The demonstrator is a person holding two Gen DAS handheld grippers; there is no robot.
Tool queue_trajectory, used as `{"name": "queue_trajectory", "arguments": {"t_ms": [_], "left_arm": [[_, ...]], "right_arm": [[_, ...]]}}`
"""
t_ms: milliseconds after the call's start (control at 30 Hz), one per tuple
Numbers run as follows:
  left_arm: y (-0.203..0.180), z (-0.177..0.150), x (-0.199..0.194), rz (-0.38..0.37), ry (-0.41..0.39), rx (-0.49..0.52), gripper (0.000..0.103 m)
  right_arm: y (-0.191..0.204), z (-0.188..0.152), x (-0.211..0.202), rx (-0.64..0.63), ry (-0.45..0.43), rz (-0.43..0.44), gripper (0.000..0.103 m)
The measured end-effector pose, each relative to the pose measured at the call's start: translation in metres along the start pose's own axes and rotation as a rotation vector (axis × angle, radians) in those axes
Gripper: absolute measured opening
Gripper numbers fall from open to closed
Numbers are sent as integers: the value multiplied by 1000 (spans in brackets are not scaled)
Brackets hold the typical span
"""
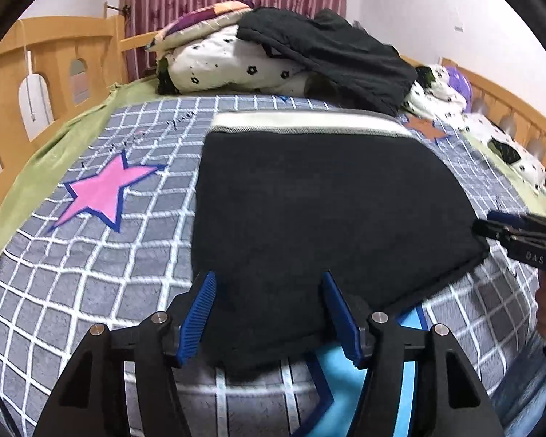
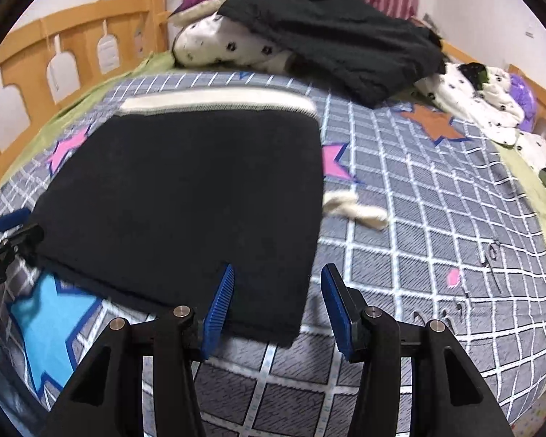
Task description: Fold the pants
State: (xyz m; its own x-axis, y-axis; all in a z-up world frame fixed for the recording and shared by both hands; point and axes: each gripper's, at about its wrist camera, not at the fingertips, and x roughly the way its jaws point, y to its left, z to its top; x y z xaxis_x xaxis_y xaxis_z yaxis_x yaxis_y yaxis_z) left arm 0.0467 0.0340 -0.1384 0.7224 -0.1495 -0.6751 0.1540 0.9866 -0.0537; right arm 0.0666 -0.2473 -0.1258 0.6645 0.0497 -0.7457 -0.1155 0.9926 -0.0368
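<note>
Black pants with a white waistband lie folded flat on the checked bedspread; they also show in the right wrist view. My left gripper is open, its blue fingers straddling the pants' near left corner. My right gripper is open over the pants' near right corner, and appears at the right edge of the left wrist view. A white drawstring sticks out from the pants' right side.
The grey checked bedspread has pink, blue and orange stars. A pile of quilts with a dark garment on top lies at the far end. Wooden bed rails run along the left and far right sides.
</note>
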Motion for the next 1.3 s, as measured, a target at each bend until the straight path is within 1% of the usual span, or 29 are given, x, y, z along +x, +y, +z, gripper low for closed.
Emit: {"name": "queue_trajectory", "arguments": {"t_ms": [67, 133, 167, 300, 367, 400, 467, 533, 667, 733, 800, 867, 900, 933, 967, 1000, 1033, 1100, 1167, 1233, 1300], "left_arm": [[0, 11, 2, 19, -8, -10, 59], [0, 19, 6, 19, -15, -10, 59], [1, 23, 7, 21, -20, -8, 59], [1, 40, 15, 55, -24, 27, 59], [2, 51, 22, 40, -19, 34, 59], [1, 57, 25, 43, -15, 42, 59], [1, 71, 33, 60, -24, 61, 59], [1, 87, 43, 68, -23, 65, 59], [0, 111, 64, 54, -8, 57, 59], [-2, 123, 73, 73, -20, 76, 59], [-2, 129, 82, 90, -28, 92, 60], [-1, 131, 99, 123, -4, 114, 65], [0, 127, 114, 145, 39, 120, 65], [3, 121, 131, 154, 112, 113, 65], [7, 116, 141, 138, 156, 95, 68], [12, 113, 141, 114, 140, 69, 68], [18, 114, 137, 77, 128, 43, 68], [27, 121, 134, 43, 129, 11, 68], [34, 128, 134, 48, 94, -18, 68], [34, 134, 143, 48, 109, -8, 68], [30, 133, 149, 46, 111, 4, 68]], "right_arm": [[-1, 5, 1, 26, -2, 4, 50], [1, 10, 2, 48, -8, 9, 54], [4, 13, 4, 51, -13, 6, 55], [18, 31, 7, 10, -35, -8, 55], [18, 48, 10, 5, -46, 12, 55], [17, 58, 12, 11, -51, 36, 55], [13, 76, 15, 25, -63, 56, 55], [8, 99, 22, 37, -78, 44, 55], [2, 132, 40, 37, -90, 15, 55], [-3, 146, 50, 54, -92, 28, 55], [-7, 151, 60, 78, -98, 62, 55], [-5, 149, 76, 74, -80, 56, 55], [-2, 147, 86, 54, -58, 38, 55], [2, 142, 101, 25, -16, 12, 56], [2, 135, 115, 11, 8, -11, 57], [-2, 131, 115, 38, -23, 4, 61], [-6, 131, 114, 60, -27, 18, 63], [-13, 137, 110, 91, 3, 51, 63], [-17, 141, 106, 113, -20, 56, 63], [-17, 146, 108, 103, -40, 27, 63], [-14, 147, 117, 91, -23, 30, 61]]}}
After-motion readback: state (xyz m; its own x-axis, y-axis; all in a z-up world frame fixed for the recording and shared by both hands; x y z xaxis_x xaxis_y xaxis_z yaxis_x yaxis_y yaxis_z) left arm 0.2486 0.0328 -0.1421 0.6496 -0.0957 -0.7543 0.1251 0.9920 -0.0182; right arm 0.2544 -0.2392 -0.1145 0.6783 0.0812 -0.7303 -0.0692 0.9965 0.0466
